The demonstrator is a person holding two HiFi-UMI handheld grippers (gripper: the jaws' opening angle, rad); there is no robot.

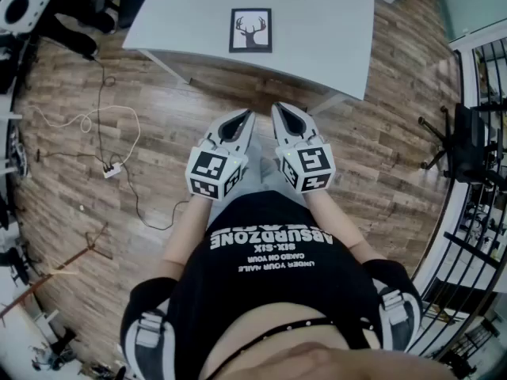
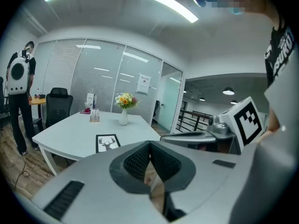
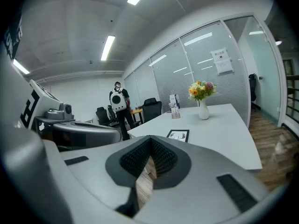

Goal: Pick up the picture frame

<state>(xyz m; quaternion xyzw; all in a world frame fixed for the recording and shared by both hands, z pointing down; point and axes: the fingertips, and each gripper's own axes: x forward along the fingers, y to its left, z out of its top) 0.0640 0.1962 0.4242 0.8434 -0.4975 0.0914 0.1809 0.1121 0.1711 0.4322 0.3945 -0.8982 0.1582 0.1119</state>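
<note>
Both tools are held side by side in front of the person's waist, tips angled slightly downward and toward each other. The grey, wedge-shaped left gripper has its jaws shut, the ribbed black pads meeting at the tip with nothing between them. The matching grey right gripper is likewise closed and empty. In each gripper view only a sliver of floor shows through the slit below the pads. Each tool carries a white cube with black square markers at its rear, the left cube and the right cube sitting just ahead of the person's black printed T-shirt.

The thin black rectangular picture frame, holding a white print of a deer's head, lies flat on the pale grey-white table, near the edge that faces the grippers. It is straight ahead of the two tips and well apart from them, with brown wood-plank floor between. Neither gripper touches it. In the left gripper view the picture frame appears to the left of the closed jaws; in the right gripper view it appears just above and to the right of them.

Farther back on the table stands a white vase of yellow and pink flowers. A black office chair stands at the table's far side, and a person with a white backpack stands beyond it. A white cable trails over the floor to the left.
</note>
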